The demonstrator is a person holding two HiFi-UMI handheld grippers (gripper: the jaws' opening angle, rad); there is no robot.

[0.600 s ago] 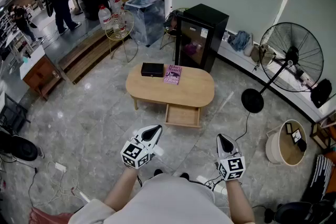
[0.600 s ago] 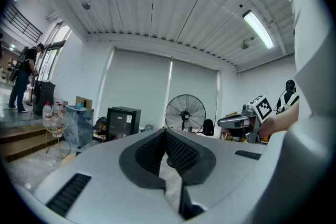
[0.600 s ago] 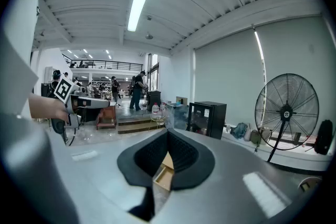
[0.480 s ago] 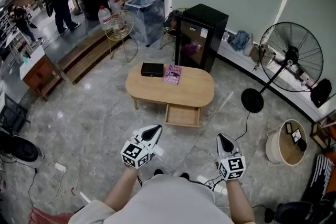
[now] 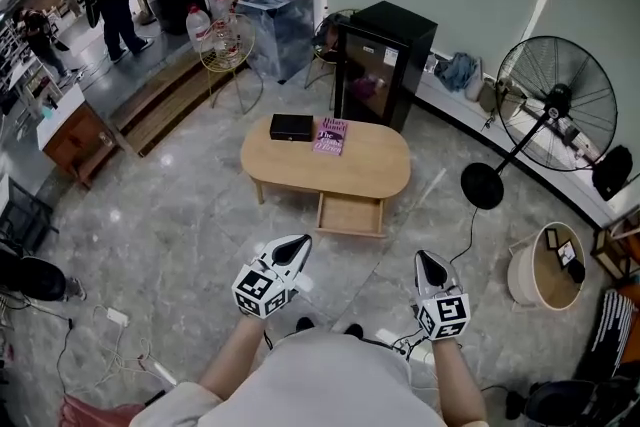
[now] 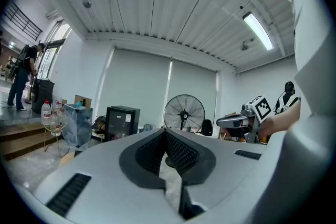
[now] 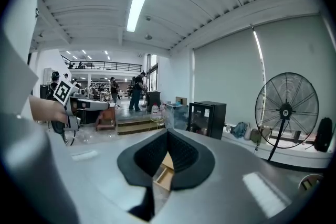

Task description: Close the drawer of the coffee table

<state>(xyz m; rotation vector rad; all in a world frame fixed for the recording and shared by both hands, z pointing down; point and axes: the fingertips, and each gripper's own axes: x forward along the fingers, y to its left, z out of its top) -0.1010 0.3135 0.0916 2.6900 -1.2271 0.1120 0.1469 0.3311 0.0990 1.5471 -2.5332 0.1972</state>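
Well ahead of both grippers stands the coffee table (image 5: pixel 325 165) — its drawer (image 5: pixel 350 215) pulled open toward them. The left gripper (image 5: pixel 290 253) and right gripper (image 5: pixel 430 267) hover apart from it — jaws together, empty.

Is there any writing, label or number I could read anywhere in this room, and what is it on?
Nothing reads clearly.
Purple book on the coffee table: cover print, too small to read.
Black cabinet: pale sticker on its door, too small to read.
Left gripper and right gripper: black-and-white square markers, no words.
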